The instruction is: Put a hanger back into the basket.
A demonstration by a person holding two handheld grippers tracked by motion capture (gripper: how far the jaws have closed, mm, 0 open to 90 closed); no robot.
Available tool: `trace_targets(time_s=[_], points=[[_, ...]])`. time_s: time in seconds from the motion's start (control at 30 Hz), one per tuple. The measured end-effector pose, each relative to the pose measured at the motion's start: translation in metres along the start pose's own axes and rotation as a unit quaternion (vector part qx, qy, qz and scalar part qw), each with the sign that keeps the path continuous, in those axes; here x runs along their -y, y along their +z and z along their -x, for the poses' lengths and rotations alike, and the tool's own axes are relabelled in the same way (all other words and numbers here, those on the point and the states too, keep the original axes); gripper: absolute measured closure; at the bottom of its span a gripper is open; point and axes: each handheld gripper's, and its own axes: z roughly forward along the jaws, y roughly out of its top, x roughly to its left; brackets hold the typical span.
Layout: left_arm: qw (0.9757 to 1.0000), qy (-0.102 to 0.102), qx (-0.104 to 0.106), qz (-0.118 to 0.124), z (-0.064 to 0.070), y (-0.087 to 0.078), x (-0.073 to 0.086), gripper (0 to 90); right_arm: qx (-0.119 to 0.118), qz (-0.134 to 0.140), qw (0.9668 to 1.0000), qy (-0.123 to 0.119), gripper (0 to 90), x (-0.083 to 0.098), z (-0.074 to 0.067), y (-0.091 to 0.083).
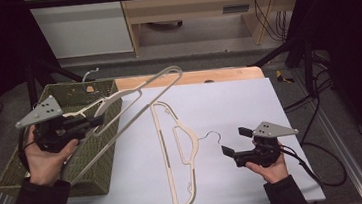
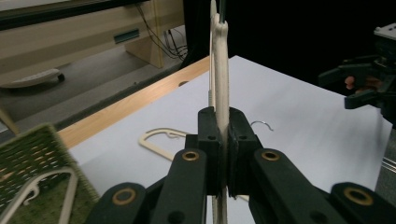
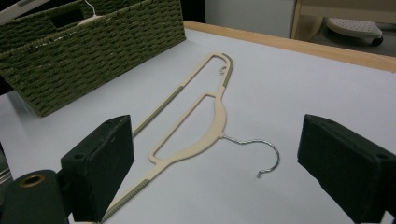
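Note:
A cream hanger (image 1: 178, 147) with a wire hook (image 1: 213, 135) lies flat on the white table top (image 1: 229, 102). A second cream hanger (image 1: 177, 70) hangs tilted in the air above the woven green basket (image 1: 89, 156), with my left gripper (image 1: 98, 121) shut on its shoulder. In the left gripper view the pads (image 2: 209, 130) pinch this hanger (image 2: 219, 56) edge-on. My right gripper (image 1: 233, 142) stands open just right of the flat hanger's hook. In the right gripper view its jaws are wide apart, nothing between them, and the flat hanger (image 3: 205, 126) lies ahead.
The basket (image 3: 93, 42) stands at the table's left and holds another hanger (image 2: 46, 186). A strip of bare wood (image 1: 191, 77) runs along the table's far edge. Dark frame posts and cables stand at both sides, with cabinets on the floor beyond.

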Motion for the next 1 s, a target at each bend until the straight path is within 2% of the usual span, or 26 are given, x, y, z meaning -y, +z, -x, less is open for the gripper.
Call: trace_targets(time_s=[0.23,0.47,0.57,0.6,0.87,1.0], points=[[0.9996,-0.007,-0.027,-0.007,-0.039,-0.018,0.004,86.0,0.004,0.001,1.0000,0.004,10.3,0.001,0.001,0.000],[0.9986,-0.006,-0.048,-0.021,-0.071,-0.029,0.020,86.0,0.007,-0.001,1.0000,0.002,9.8,0.001,0.001,0.000],[0.9977,-0.017,-0.059,-0.028,-0.087,-0.032,0.029,86.0,0.007,0.000,1.0000,0.003,9.8,0.001,0.001,0.001],[0.9977,-0.017,-0.059,-0.028,-0.087,-0.032,0.029,86.0,0.006,0.000,1.0000,0.002,9.8,0.001,0.001,0.001],[0.9951,-0.018,-0.080,-0.055,-0.112,-0.036,0.041,86.0,0.006,-0.002,1.0000,0.003,9.4,0.001,0.001,0.002],[0.9942,-0.029,-0.086,-0.057,-0.124,-0.039,0.049,86.0,0.005,-0.002,1.0000,0.004,9.3,0.001,0.001,0.002]])
